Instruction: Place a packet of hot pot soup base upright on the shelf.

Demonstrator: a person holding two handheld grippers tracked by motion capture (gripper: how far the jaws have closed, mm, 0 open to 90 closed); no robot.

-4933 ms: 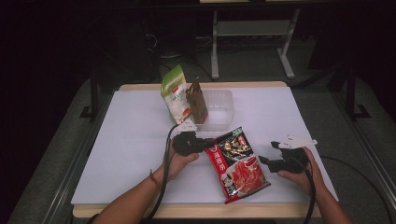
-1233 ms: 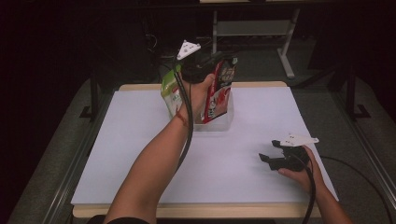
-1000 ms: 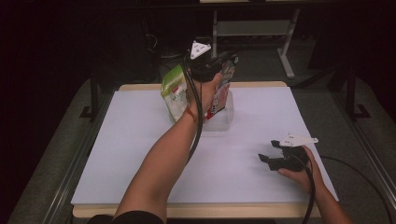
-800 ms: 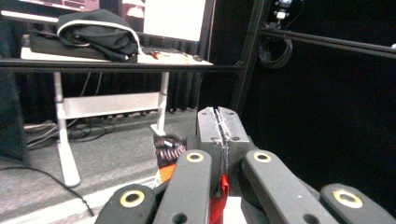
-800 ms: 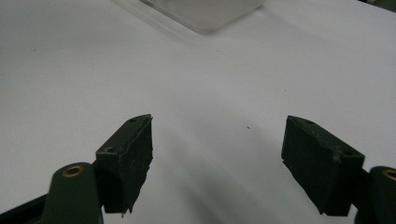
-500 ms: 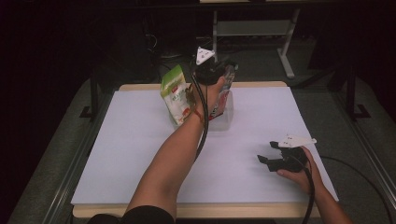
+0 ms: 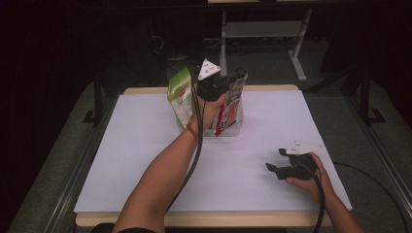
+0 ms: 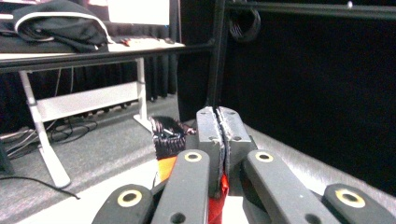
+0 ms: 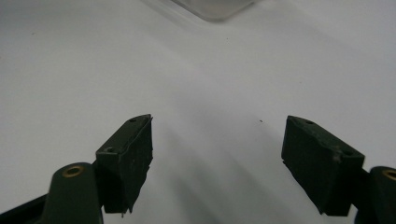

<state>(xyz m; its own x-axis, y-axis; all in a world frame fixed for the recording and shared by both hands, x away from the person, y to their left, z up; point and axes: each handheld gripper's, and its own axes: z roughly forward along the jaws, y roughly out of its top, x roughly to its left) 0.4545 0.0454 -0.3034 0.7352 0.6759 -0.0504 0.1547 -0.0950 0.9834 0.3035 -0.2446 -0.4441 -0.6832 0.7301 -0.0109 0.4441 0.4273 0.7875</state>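
The place looked like a lab or a recording studio. A table (image 7: pixel 145 184) with a white cover stood between black curtains (image 8: pixel 317 93). Behind it were a white metal frame (image 8: pixel 84 100), cables on the grey carpet (image 8: pixel 70 133), and dark surroundings.

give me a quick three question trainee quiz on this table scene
1. True or false: the left hand-held gripper is shut on the red and black foil snack packet.
2. Over which thing is that packet held? A) clear plastic bin B) white table cover C) grey floor
3. How do the jaws of the right hand-held gripper stand, and what lies between them?

Key: 1. True. 2. A; a green and white pouch also stands there. 3. Wide open, with nothing between them, above the white cover.
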